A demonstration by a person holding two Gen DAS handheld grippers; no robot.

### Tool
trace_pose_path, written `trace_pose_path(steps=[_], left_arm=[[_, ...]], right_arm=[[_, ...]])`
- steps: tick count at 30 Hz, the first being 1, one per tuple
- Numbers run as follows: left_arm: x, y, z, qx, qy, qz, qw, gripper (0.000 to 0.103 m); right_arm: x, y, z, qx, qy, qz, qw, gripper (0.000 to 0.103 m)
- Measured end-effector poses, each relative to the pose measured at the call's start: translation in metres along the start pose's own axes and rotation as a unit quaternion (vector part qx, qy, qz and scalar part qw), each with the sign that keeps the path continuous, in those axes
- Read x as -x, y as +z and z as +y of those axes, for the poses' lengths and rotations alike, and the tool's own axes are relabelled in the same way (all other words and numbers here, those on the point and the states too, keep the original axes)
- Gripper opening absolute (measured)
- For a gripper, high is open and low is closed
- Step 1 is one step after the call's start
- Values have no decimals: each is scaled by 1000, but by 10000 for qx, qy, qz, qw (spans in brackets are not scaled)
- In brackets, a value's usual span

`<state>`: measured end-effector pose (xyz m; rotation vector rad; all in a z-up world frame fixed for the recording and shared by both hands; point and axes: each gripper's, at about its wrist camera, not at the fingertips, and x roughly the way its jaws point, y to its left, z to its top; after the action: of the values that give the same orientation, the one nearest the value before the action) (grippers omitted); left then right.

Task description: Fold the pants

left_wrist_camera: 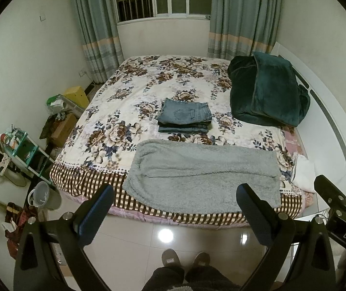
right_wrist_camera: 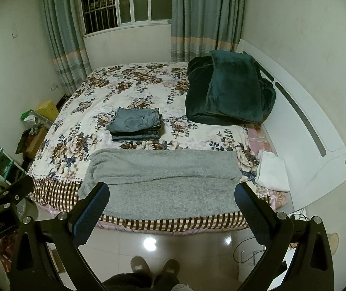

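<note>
Grey fleece pants (left_wrist_camera: 202, 174) lie flat across the near edge of the bed, folded lengthwise, also in the right wrist view (right_wrist_camera: 163, 181). Folded blue jeans (left_wrist_camera: 185, 117) sit stacked behind them at mid bed, seen too in the right wrist view (right_wrist_camera: 136, 123). My left gripper (left_wrist_camera: 175, 203) is open and empty, held above the floor in front of the bed. My right gripper (right_wrist_camera: 173, 201) is open and empty at the same height; it also shows at the right edge of the left wrist view (left_wrist_camera: 338, 186).
A floral bed cover (left_wrist_camera: 134, 89) spans the bed. A dark green blanket (left_wrist_camera: 267, 92) is piled at the back right, a white cloth (right_wrist_camera: 272, 172) at the near right corner. A shelf, bin (left_wrist_camera: 44, 196) and boxes crowd the left floor.
</note>
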<state>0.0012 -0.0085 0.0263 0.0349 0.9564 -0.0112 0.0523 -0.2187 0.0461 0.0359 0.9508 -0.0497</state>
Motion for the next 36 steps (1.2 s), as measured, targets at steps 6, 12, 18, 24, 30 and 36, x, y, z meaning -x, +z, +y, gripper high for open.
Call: trace_pose_path(steps=[6,12,18,24,30,36], left_arm=[[0,0,1,-8,-8,-6,10000,103],[0,-1,1,-4,-3,-16,10000,103],[1,-2,2,4,-10,-19,10000,103],[1,-2,2,10,-10,-25,10000,103],[0,-2,1,35,-22,4,10000,103],[-23,7,-9,285,231,-88,9993,103]], right_arm=[[0,-1,0,-8,4,4,10000,103],[2,2,2,1,13,13,10000,103],[5,5,4,-28,28,4,10000,103],[5,4,5,-8,30,11,10000,103],[9,5,7,8,98,84,9999,103],[-20,2,-11,-95,143,205,9996,103]])
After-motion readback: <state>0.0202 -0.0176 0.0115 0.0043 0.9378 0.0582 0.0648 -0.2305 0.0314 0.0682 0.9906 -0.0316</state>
